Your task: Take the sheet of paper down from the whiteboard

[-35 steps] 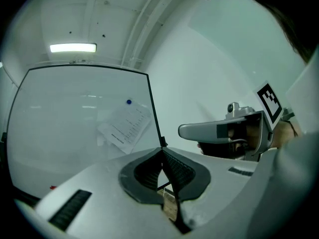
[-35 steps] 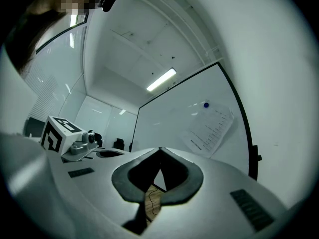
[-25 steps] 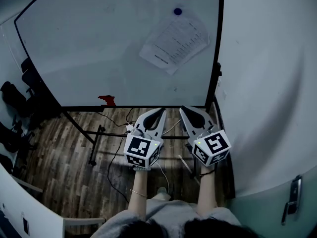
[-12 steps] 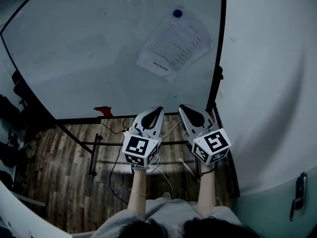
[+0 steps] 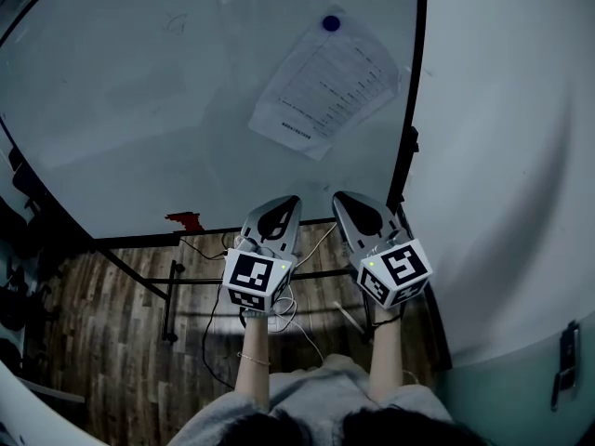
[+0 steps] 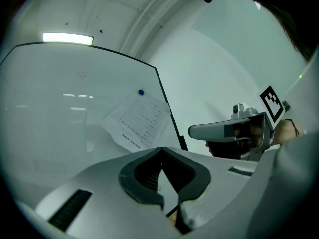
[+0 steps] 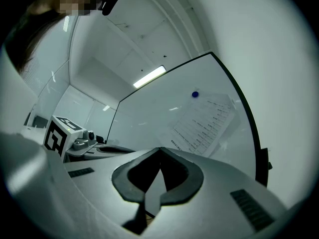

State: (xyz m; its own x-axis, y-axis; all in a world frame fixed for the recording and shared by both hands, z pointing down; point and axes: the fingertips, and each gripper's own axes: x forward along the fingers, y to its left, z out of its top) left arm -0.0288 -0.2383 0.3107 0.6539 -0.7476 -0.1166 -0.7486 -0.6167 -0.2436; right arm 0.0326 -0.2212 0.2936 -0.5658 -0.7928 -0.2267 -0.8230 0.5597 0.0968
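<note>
A printed sheet of paper (image 5: 325, 86) hangs tilted on the whiteboard (image 5: 167, 110), pinned at its top by a round blue magnet (image 5: 330, 23). The same paper (image 6: 139, 121) and magnet (image 6: 141, 92) show in the left gripper view, and the paper (image 7: 204, 126) and magnet (image 7: 195, 94) in the right gripper view. My left gripper (image 5: 282, 204) and right gripper (image 5: 347, 201) are side by side below the board, both shut and empty, tips pointing at the board's lower edge, well short of the sheet.
The whiteboard's black right frame post (image 5: 409, 100) stands next to a pale wall (image 5: 502, 156). A red object (image 5: 183, 220) sits at the board's bottom rail. Cables (image 5: 218, 314) trail over the wood floor by the stand's legs. A door handle (image 5: 567, 365) is at far right.
The whiteboard and paper have grown larger in view and shifted down toward me; both grippers have moved forward toward the board, staying shut.
</note>
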